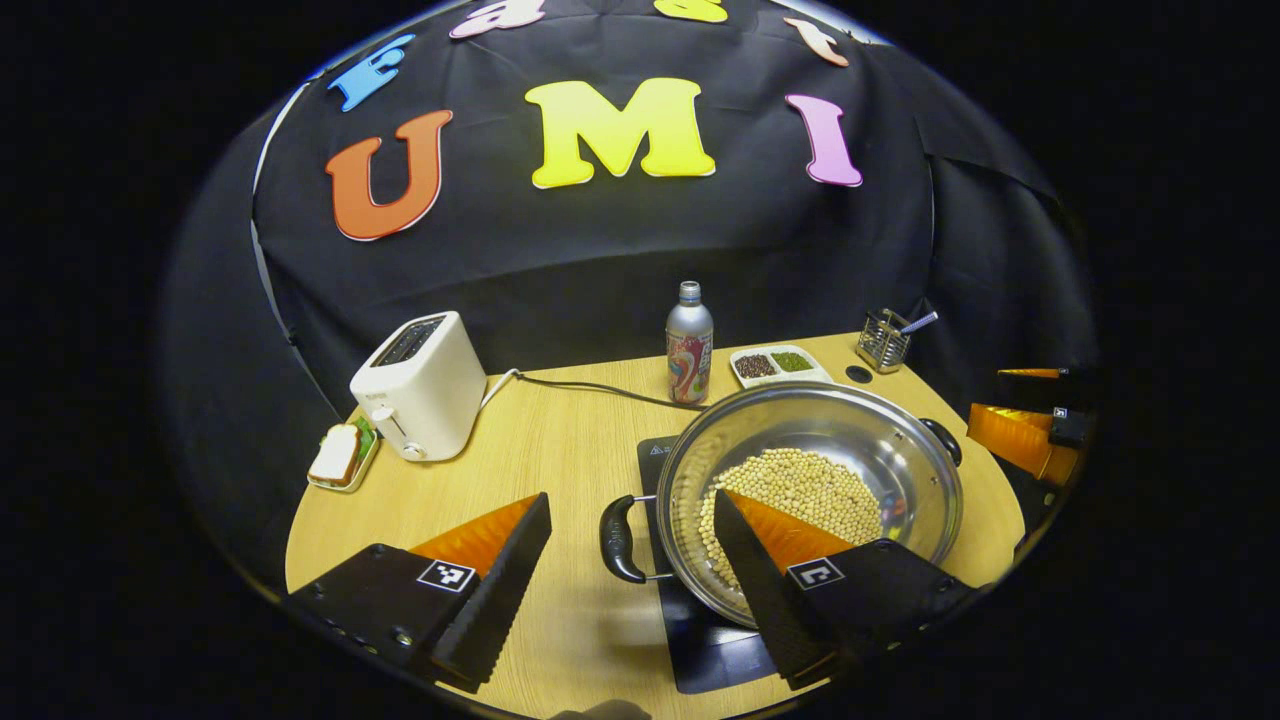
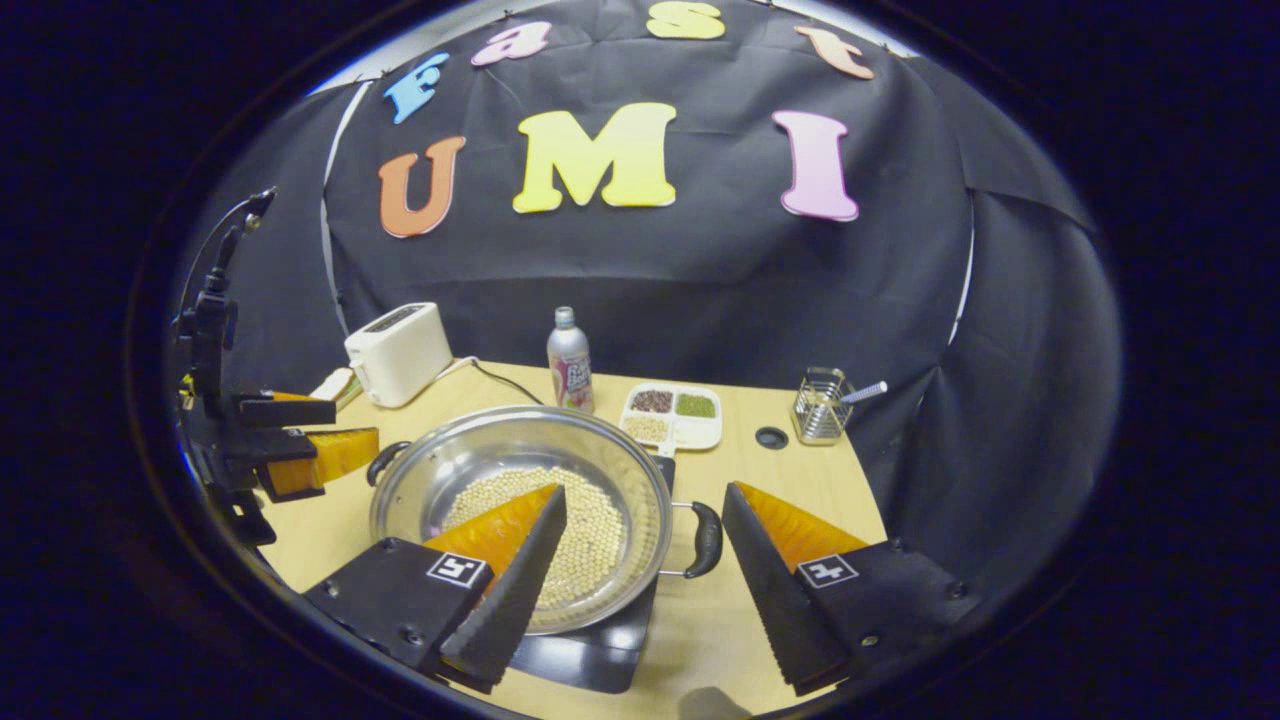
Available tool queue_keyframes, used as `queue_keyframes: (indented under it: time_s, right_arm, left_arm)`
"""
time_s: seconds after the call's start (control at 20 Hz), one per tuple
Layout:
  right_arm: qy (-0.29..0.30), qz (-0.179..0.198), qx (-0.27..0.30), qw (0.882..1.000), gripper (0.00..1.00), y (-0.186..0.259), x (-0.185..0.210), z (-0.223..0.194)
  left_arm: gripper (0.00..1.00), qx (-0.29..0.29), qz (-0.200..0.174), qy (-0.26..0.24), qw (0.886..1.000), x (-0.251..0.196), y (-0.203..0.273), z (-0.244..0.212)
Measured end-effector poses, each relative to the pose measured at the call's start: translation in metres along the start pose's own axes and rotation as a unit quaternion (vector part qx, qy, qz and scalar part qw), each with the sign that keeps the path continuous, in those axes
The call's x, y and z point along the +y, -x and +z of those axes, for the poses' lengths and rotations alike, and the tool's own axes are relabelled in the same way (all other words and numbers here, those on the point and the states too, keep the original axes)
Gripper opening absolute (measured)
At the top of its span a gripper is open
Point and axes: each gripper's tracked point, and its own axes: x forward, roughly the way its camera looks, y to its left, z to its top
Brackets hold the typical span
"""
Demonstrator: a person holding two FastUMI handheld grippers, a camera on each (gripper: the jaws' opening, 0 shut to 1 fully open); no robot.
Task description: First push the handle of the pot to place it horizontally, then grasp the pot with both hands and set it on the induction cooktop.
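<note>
- In the left gripper view I see my left gripper (image 1: 630, 565) with its fingers spread wide and nothing between them; one finger sits over the bare wooden table (image 1: 560, 450), the other overlaps the near rim of the shiny round steel pot holding pale beans (image 1: 810, 480).
- The pot rests on the flat black induction cooktop (image 1: 715, 640), and its black loop handle (image 1: 620, 540) lies in the gap between my two fingers, apart from both.
- Behind it stand a silver drink bottle (image 1: 690, 355), a white divided dish of beans (image 1: 778, 365), a white toaster (image 1: 420, 385) and a wire utensil holder (image 1: 884, 340).
- At the far right edge the other gripper (image 1: 1030, 425) shows partly; I cannot judge its opening from here.
- In the right gripper view my right gripper (image 2: 640, 570) is likewise wide open and grips nothing.
- The pot's other black handle (image 2: 705, 540) sits between its fingers, untouched, while the left finger overlaps the pot (image 2: 520, 480) on the cooktop (image 2: 590, 650).
- The left gripper (image 2: 300, 440) hangs beside the pot's far handle.
</note>
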Motion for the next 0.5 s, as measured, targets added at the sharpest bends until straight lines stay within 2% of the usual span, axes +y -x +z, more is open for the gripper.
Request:
queue_keyframes:
  time_s: [0.3,0.5]
  right_arm:
    - [0.008,0.001,-0.081,0.997,0.97,0.067,0.028,0.070]
    - [0.012,-0.003,-0.149,0.989,0.98,0.125,0.043,0.123]
  left_arm:
    - [0.97,-0.085,0.012,-0.001,0.996,0.026,0.070,0.064]
    - [0.97,-0.142,0.005,0.002,0.990,0.040,0.129,0.099]
